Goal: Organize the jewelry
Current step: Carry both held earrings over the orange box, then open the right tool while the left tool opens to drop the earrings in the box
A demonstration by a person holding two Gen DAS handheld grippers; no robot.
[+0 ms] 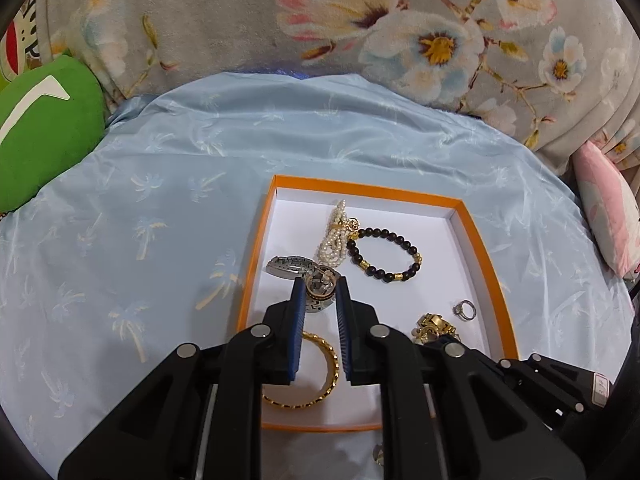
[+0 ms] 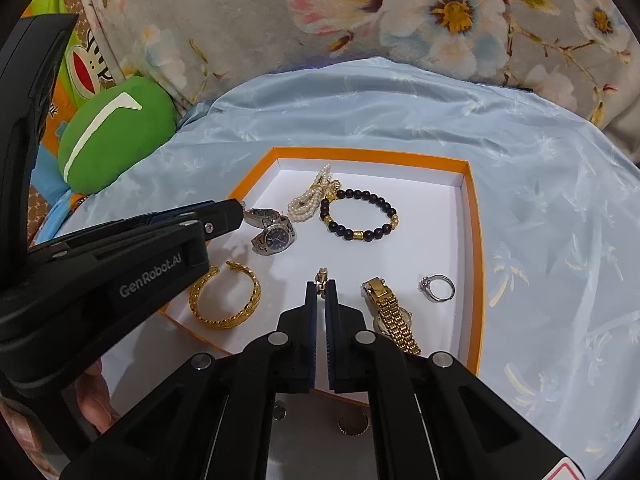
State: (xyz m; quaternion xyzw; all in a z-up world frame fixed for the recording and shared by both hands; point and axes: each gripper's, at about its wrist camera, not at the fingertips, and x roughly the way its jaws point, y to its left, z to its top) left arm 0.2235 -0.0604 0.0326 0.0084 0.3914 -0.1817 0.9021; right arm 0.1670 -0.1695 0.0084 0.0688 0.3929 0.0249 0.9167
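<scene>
An orange-rimmed white tray [image 1: 484, 236] [image 2: 474, 216] lies on a blue cloth. In it are a silver watch [image 1: 316, 282] [image 2: 274, 236], a pearl strand [image 1: 334, 236] [image 2: 310, 196], a black bead bracelet [image 1: 384, 254] [image 2: 358, 216], a gold bangle [image 1: 320, 384] [image 2: 228, 296], a silver ring [image 1: 466, 310] [image 2: 438, 288] and a gold watch [image 1: 434, 326] [image 2: 394, 320]. My left gripper [image 1: 320, 286] [image 2: 240, 210] is open, its fingers either side of the silver watch's face. My right gripper [image 2: 321, 286] is shut on the gold watch's band end, above the tray floor.
A green cushion [image 1: 44, 136] [image 2: 116, 136] lies at the left beside the cloth. A floral blanket [image 1: 360, 20] [image 2: 400, 12] rises behind. A pink pillow [image 1: 608, 204] lies at the right. Small round things [image 2: 352, 424] lie on the cloth below the tray's near edge.
</scene>
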